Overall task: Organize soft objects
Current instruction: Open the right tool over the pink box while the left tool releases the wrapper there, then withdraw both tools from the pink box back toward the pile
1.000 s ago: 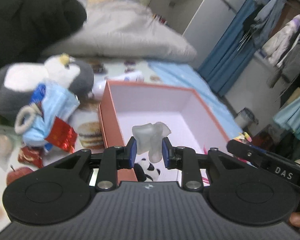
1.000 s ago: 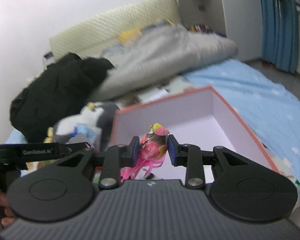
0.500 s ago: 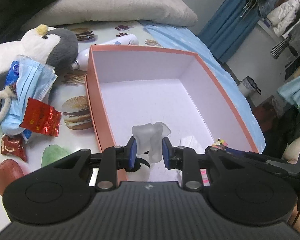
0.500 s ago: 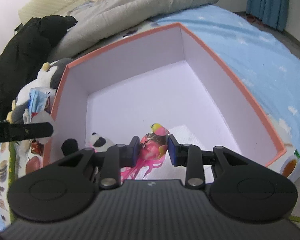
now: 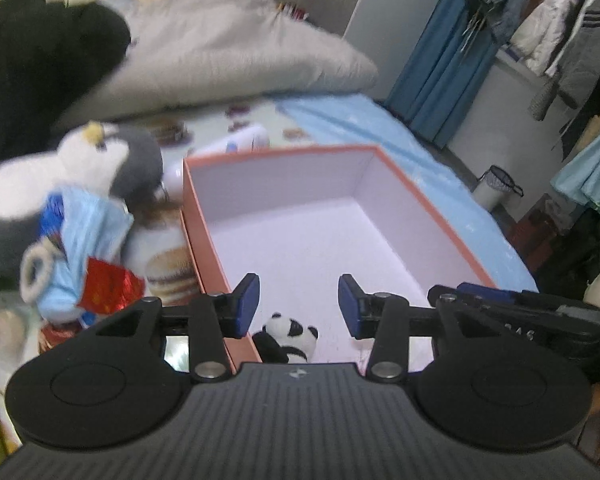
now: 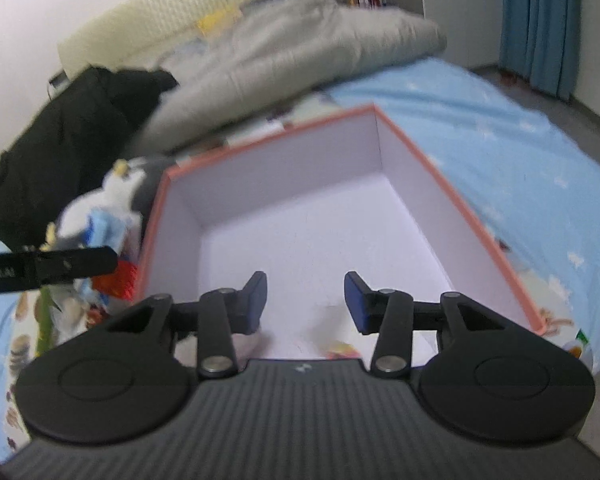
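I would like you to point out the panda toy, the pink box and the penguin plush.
panda toy (image 5: 290, 328): left wrist view, on its white head.
pink box (image 5: 284, 152): left wrist view, on its far rim.
penguin plush (image 5: 88, 156): left wrist view, on its white face.

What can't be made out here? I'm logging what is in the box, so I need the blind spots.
- Box near end: both views, covered by the gripper bodies.
- Panda toy: left wrist view, lower half cut off by the left gripper.
- Yellow-pink scrap: right wrist view, blurred, mostly under the right gripper.
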A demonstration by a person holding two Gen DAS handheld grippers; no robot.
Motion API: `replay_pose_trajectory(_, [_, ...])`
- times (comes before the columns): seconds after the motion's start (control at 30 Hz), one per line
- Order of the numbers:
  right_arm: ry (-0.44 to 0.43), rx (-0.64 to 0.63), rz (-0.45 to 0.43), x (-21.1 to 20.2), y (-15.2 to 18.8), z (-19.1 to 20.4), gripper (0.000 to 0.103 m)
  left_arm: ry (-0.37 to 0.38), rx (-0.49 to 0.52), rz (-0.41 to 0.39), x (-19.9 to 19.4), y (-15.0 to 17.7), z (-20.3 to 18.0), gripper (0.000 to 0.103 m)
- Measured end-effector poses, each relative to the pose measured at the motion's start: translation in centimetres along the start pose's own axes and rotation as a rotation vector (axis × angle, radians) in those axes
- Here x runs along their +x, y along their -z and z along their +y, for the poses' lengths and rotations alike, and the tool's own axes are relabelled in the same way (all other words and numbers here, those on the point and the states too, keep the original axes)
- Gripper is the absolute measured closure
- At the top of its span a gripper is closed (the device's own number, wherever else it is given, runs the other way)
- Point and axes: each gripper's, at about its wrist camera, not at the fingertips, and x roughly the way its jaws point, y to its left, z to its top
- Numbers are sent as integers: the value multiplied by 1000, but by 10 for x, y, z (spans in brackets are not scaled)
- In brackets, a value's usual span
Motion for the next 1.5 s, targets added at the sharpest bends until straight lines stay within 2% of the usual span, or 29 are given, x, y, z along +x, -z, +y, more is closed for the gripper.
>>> replay_pose_trajectory(0.13, [-25, -30, -90, -29, -5, 13, 57, -8, 41, -73, -31, 0, -6, 53])
replay_pose_trajectory(0.3, [-57, -75, -196, -63, -4, 34, 57, -3, 31, -142, -65, 5, -1, 53])
replay_pose_trajectory(0.5, [-97, -138, -258, -87, 9, 63, 57, -25, 29, -214, -103, 23, 8, 53])
replay_pose_trajectory(0.67, [-131, -164, -268, -96, 27, 83, 57, -62, 28, -260, -130, 44, 18, 53])
replay_pose_trajectory(0.9, [-155, -204, -272, -102, 52, 108, 57, -118, 9, -279, -152, 74, 40, 53])
replay_pose_trajectory(1.33, [-197, -267, -236, -108, 98, 147, 57, -169, -93, -269, -176, 134, 74, 53])
replay_pose_trajectory(1.5, [-214, -278, -212, -106, 116, 155, 57, -178, -136, -256, -182, 158, 83, 48])
